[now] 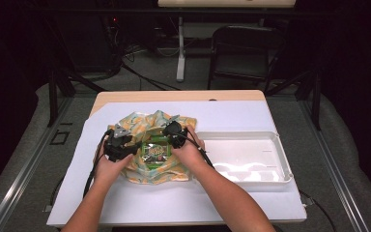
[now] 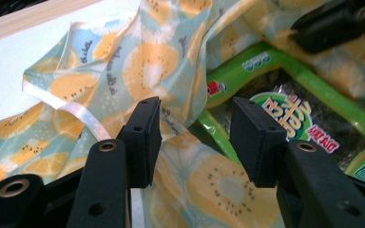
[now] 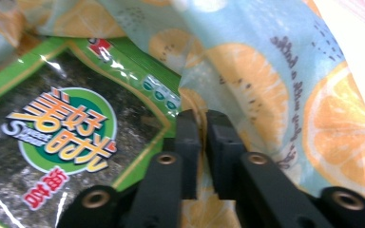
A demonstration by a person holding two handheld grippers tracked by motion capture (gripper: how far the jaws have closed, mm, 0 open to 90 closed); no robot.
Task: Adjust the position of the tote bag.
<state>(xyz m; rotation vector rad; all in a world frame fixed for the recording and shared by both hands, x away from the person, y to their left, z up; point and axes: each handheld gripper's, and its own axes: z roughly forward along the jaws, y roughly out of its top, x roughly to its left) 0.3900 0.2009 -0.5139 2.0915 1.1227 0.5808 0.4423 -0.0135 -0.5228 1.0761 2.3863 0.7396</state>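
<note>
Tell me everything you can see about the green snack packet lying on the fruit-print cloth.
The green snack packet is a flat, glossy plastic pouch with a bright green border, a dark speckled window and a round logo in orange and white lettering. It lies face up in the middle of the crumpled fruit-print cloth, whose folds rise around it and overlap its edges. The right hand-held gripper is shut on a cloth fold beside its corner.
</note>
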